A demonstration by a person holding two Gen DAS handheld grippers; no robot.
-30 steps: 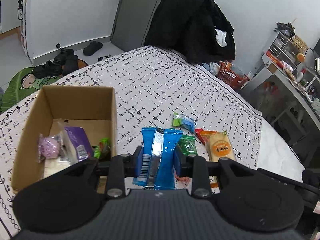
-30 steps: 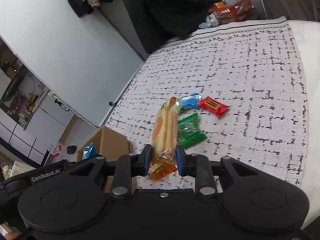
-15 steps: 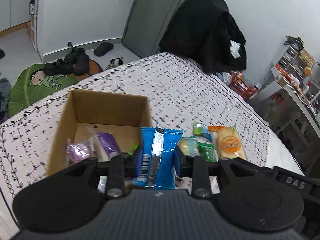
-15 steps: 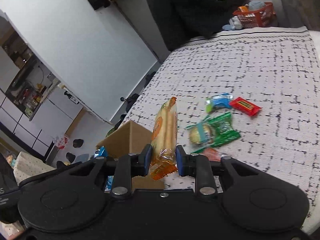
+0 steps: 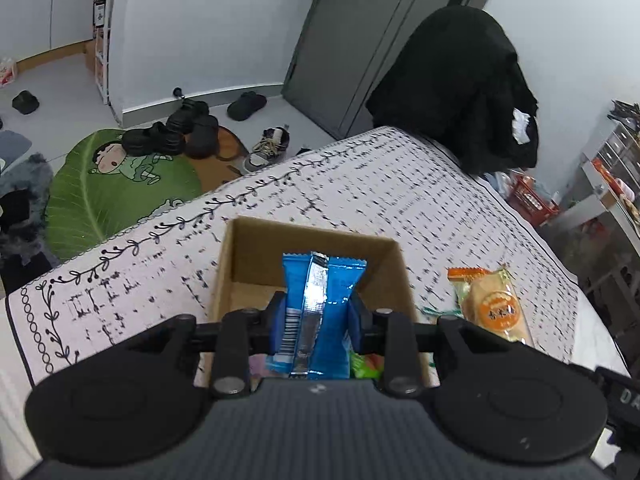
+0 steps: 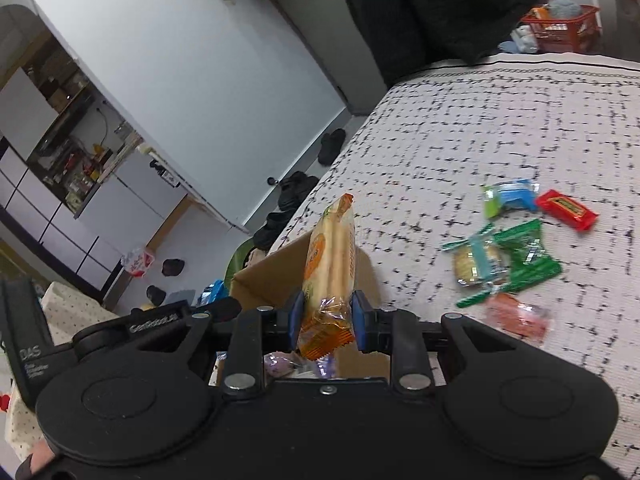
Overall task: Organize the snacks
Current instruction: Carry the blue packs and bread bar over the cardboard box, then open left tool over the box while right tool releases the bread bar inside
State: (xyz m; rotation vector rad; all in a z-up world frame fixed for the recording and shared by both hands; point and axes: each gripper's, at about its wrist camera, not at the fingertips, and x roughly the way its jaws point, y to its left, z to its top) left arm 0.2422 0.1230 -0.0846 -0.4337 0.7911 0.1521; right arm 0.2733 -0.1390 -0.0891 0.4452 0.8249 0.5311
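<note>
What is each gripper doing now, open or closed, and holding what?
Left gripper: closed on the blue snack packet.
Right gripper: closed on the orange cracker packet.

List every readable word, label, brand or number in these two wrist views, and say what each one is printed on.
"GenRoboLAI": on the left gripper body, seen in the right wrist view; last letters uncertain.
"DAS": on that same gripper's side; smaller lines beneath are too small to read.
"DA", cut off: on the right gripper body.
Orange biscuit packet: round printed label, characters too blurred.
Blue snack packet: barcode only, digits unreadable.
</note>
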